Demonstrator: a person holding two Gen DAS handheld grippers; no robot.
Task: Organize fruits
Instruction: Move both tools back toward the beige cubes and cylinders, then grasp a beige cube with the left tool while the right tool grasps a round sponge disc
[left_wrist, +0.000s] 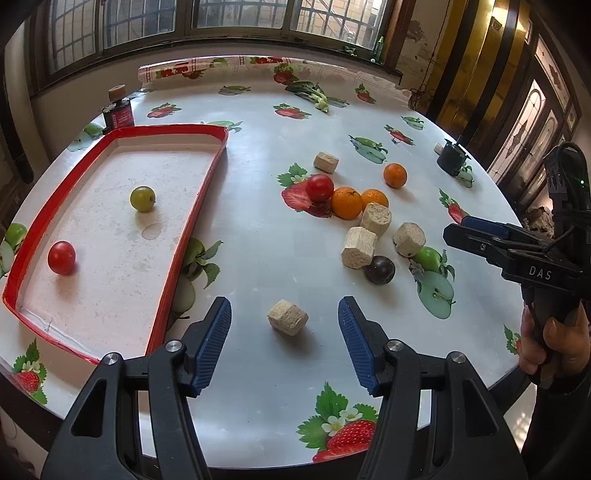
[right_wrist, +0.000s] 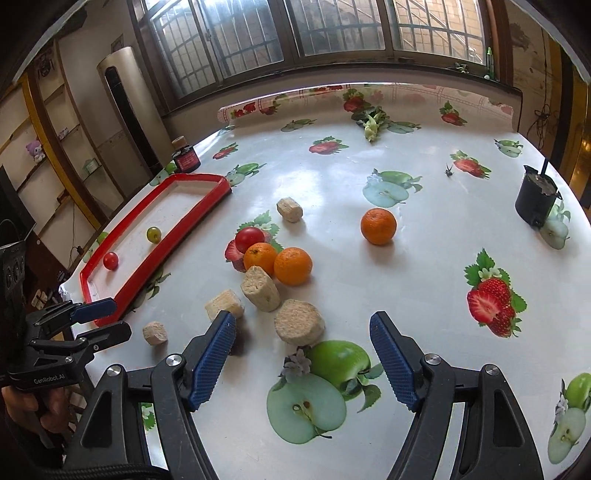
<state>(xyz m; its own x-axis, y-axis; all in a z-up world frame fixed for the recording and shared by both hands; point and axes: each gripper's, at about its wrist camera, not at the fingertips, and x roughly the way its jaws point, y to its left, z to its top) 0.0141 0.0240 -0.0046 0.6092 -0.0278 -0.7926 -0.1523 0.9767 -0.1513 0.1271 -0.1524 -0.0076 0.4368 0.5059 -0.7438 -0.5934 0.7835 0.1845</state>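
Observation:
A red-rimmed tray (left_wrist: 184, 236) at the left holds a green fruit (left_wrist: 142, 198) and a red tomato (left_wrist: 61, 257). On the table lie a red tomato (left_wrist: 319, 187), two touching oranges (left_wrist: 346, 202), a lone orange (left_wrist: 395, 175) and a dark plum (left_wrist: 379, 270). My left gripper (left_wrist: 284, 332) is open and empty, with a beige block (left_wrist: 287, 316) between its fingers. My right gripper (right_wrist: 303, 358) is open and empty over the table, near another beige block (right_wrist: 299, 322); it also shows in the left wrist view (left_wrist: 476, 236). The plum is hidden in the right wrist view.
Several beige blocks (left_wrist: 375, 219) lie among the fruit. A dark jar (left_wrist: 118, 112) stands behind the tray, a black pot (left_wrist: 451, 158) at the right, a leafy vegetable (left_wrist: 314, 94) at the back. The table edge curves near both grippers.

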